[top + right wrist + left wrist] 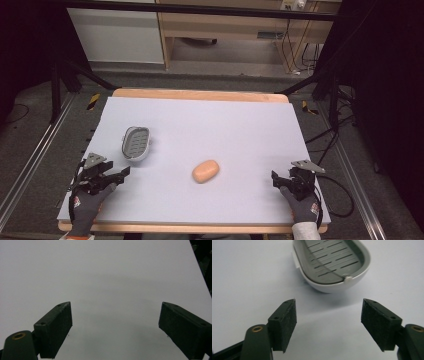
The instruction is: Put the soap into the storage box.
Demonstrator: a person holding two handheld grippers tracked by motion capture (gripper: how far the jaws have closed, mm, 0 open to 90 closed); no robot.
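An orange oval soap bar lies on the white table sheet, near the middle front. A grey and white soap dish with a slotted tray sits to its left; the left gripper view has that soap dish just beyond the jaws. My left gripper rests at the front left, open and empty, a little short of the dish. At the front right, the right gripper is open with nothing between its fingers, facing bare sheet.
The sheet covers a wooden table whose edge shows at the back. Black frame legs and cables stand on the floor around it. A wooden cabinet stands behind.
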